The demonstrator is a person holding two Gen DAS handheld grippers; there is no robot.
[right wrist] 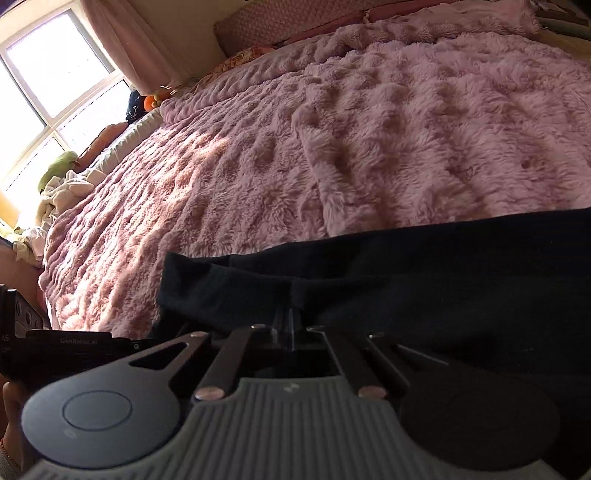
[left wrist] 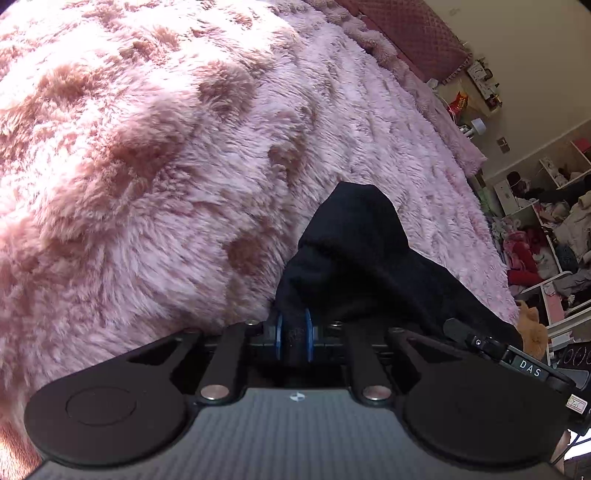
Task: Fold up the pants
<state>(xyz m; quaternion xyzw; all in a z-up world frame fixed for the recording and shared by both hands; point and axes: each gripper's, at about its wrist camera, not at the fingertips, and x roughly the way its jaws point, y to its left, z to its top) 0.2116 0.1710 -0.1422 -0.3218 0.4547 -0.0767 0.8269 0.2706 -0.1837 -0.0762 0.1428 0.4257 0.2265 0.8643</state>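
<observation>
The pants are black cloth. In the left wrist view a bunched fold of the pants (left wrist: pixel 354 251) rises from my left gripper (left wrist: pixel 294 334), which is shut on it, its blue-edged pads pinching the cloth above the pink fluffy bedspread (left wrist: pixel 166 155). In the right wrist view the pants (right wrist: pixel 424 273) stretch across the lower frame over the bedspread (right wrist: pixel 369 140). My right gripper (right wrist: pixel 289 325) is shut on a hem edge of them. The other gripper's body (right wrist: pixel 74 347) shows at the left edge.
A padded headboard (left wrist: pixel 417 29) stands at the far end of the bed. Shelves with clutter (left wrist: pixel 546 236) are on the right. A window (right wrist: pixel 48 85) and a pile of clothes (right wrist: pixel 59 192) lie left of the bed.
</observation>
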